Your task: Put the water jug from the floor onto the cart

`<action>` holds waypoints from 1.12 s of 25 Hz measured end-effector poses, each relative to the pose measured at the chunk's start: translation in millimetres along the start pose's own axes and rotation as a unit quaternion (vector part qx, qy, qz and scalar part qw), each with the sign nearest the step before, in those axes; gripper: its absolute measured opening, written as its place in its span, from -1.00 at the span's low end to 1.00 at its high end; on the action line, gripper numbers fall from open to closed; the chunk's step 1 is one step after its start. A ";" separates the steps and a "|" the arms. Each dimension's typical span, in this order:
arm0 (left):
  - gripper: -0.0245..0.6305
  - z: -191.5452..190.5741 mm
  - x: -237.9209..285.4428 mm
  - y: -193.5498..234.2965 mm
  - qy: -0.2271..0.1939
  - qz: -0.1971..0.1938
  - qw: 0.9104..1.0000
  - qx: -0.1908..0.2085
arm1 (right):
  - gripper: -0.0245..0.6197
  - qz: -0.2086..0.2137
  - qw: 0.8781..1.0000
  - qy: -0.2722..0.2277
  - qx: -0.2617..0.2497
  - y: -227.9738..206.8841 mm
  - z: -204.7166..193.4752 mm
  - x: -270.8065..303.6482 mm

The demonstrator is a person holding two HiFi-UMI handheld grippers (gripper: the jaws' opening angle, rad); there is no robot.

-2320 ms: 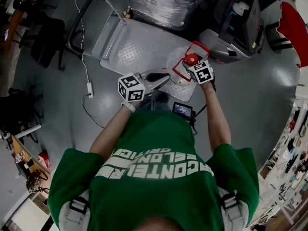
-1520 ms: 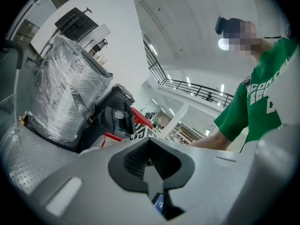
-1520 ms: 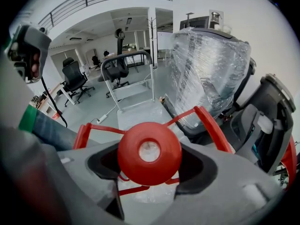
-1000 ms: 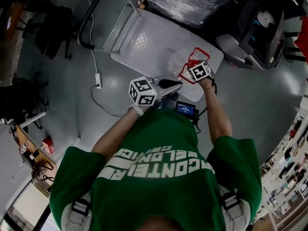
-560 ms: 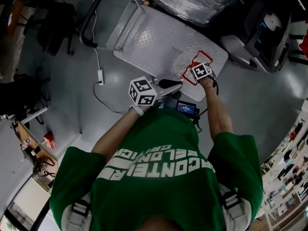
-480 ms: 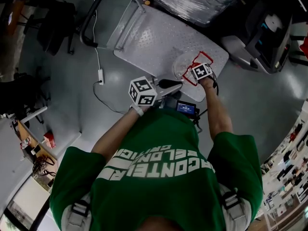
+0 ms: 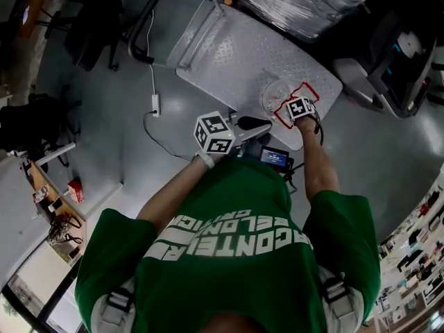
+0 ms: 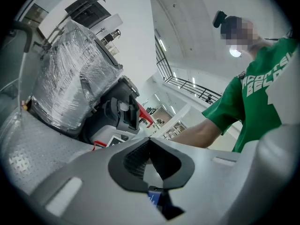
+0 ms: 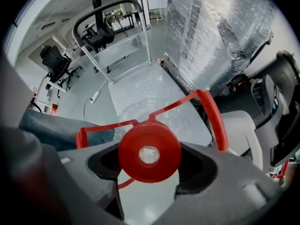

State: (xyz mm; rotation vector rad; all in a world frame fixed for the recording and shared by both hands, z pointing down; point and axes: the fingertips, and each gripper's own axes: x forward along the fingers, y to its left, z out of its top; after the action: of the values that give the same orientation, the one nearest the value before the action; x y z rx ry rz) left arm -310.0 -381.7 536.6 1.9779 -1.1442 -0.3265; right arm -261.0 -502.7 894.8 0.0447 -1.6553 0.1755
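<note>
Clamped on red cap (image 9: 150, 154) of water jug (image 7: 276, 94): right gripper (image 7: 300, 109), pointing down over cart (image 7: 236, 54) near corner. Jaws together, empty: left gripper (image 8: 150, 142), nearby.

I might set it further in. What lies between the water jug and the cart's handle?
Nothing: the head view shows the cart deck bare from the water jug to the handle. The right gripper view shows the same stretch bare.

White capital letters stood in lines on the person's green shirt (image 7: 229, 236), upside down in the head view. Only pieces, it seemed "CONTEL" and "ELON", could be read. The print on the small blue screen (image 7: 275, 157) was too small to read.
</note>
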 end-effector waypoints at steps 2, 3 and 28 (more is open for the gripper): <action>-0.89 0.0 -2.7 1.7 0.000 0.003 1.000 -0.002 | 0.02 -0.001 1.000 -0.005 0.006 1.3 0.2 3.1; -0.90 0.3 -4.6 2.6 0.000 0.004 1.000 -0.002 | 0.02 -0.008 1.000 -0.004 0.012 0.6 0.5 0.9; -0.89 -13.3 5.4 -37.0 0.031 -0.043 0.998 0.034 | 0.02 -0.030 0.997 0.020 0.071 12.2 -34.7 -43.3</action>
State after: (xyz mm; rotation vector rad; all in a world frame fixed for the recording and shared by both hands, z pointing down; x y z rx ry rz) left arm -277.0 -369.5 518.2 2.0872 -1.0445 -0.2720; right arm -224.3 -489.0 853.6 0.1962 -1.5969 0.2472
